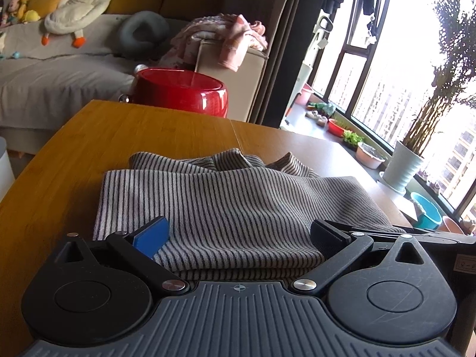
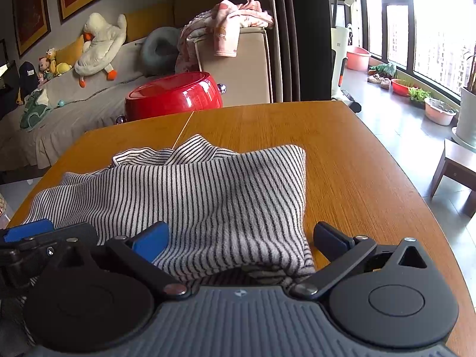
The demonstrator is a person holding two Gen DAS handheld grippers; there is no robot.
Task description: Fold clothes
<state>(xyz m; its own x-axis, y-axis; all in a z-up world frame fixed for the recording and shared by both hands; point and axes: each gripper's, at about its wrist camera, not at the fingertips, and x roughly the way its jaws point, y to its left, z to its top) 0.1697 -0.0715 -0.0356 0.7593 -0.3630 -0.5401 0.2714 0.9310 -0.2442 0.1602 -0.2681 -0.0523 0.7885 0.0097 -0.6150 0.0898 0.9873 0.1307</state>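
Note:
A grey-and-black striped garment [image 1: 226,205] lies folded in layers on the wooden table [image 1: 154,125]. My left gripper [image 1: 239,235] is open, its jaws spread wide over the garment's near edge, with cloth between them. In the right wrist view the same garment [image 2: 208,190] lies in front of my right gripper [image 2: 241,238], which is open over the garment's near right corner. The left gripper's blue pad [image 2: 29,230] shows at the right wrist view's left edge. The right gripper's body [image 1: 440,235] shows at the left wrist view's right edge.
A red round tub [image 1: 181,92] stands beyond the table's far edge. Behind it is a sofa [image 1: 59,74] with plush toys and pink clothes [image 1: 226,35] on its arm. Windows, plant pots [image 1: 401,166] and basins [image 2: 440,110] line the right side. A small stool [image 2: 458,166] stands right of the table.

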